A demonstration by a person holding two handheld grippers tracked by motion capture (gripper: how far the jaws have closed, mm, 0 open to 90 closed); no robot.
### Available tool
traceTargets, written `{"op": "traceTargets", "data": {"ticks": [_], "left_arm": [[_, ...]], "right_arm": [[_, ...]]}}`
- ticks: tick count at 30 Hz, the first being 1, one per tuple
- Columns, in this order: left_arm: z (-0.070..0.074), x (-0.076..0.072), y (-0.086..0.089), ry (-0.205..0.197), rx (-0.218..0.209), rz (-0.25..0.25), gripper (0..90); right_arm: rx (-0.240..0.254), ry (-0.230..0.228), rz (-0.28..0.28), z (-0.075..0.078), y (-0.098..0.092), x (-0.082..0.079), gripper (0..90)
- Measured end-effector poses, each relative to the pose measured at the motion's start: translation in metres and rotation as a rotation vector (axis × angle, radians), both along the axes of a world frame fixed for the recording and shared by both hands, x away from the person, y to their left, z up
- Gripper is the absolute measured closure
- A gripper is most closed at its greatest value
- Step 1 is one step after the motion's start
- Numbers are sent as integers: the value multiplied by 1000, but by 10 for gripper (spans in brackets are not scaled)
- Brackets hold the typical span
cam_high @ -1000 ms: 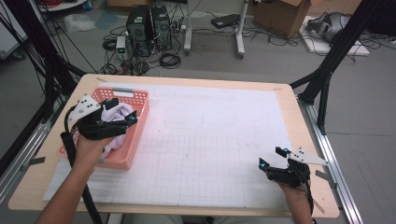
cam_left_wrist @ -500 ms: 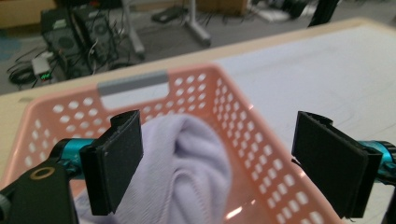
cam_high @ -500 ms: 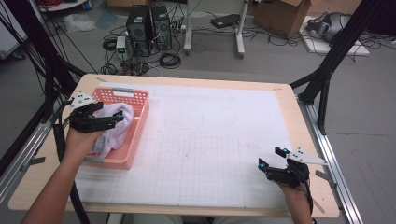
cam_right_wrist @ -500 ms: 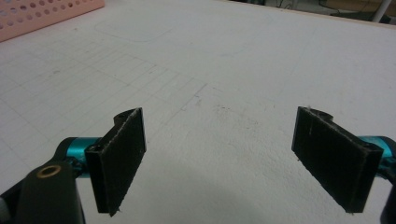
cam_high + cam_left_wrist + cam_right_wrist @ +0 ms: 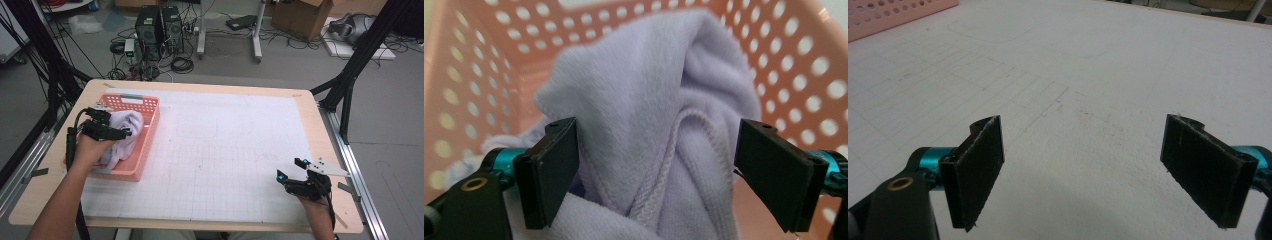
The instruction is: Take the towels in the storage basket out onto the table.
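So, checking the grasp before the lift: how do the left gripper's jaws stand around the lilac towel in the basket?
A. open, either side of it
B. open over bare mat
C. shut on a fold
A: the left gripper has both jaws spread wide, the lilac towel bulging between them in the pink basket.

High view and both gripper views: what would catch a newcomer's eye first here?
The pink basket at the table's left, with a lilac towel heaped inside it, stands out against the white gridded mat. The left gripper is in the basket with its jaws open on either side of a raised fold of the towel. The right gripper sits open above bare mat at the near right.
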State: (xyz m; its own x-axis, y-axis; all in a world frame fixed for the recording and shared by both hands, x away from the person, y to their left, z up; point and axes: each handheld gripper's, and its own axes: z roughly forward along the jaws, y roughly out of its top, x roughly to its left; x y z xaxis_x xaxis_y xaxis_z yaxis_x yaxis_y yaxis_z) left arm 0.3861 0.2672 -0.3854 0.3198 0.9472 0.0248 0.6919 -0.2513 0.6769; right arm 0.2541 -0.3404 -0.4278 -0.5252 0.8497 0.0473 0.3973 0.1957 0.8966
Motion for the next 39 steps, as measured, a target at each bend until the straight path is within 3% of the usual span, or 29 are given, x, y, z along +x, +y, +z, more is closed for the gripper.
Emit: {"op": "traceTargets", "data": {"ticks": [5,12,18,22,27,31,33,36,39], "left_arm": [[-19,9,1,93,20,1,150],[-30,14,-1,124,17,-11,91],[-41,18,-1,165,-17,-2,43],[-41,18,0,162,-31,13,120],[-36,16,4,155,-80,15,356],[-32,15,8,154,-111,29,466],[-31,14,7,140,-103,28,503],[-26,11,5,84,-69,26,547],[-23,8,5,45,-85,20,552]], "right_arm": [[-2,3,1,0,1,0,165],[-1,8,-2,-1,-1,0,165],[-2,10,-1,-1,0,-1,165],[-4,11,-2,-1,0,0,165],[-6,14,1,-1,1,0,165],[-3,18,-5,-1,-1,0,165],[-2,15,-7,-1,-1,0,165],[4,17,-12,-1,-1,0,165],[-1,17,-11,-1,-2,0,165]]}}
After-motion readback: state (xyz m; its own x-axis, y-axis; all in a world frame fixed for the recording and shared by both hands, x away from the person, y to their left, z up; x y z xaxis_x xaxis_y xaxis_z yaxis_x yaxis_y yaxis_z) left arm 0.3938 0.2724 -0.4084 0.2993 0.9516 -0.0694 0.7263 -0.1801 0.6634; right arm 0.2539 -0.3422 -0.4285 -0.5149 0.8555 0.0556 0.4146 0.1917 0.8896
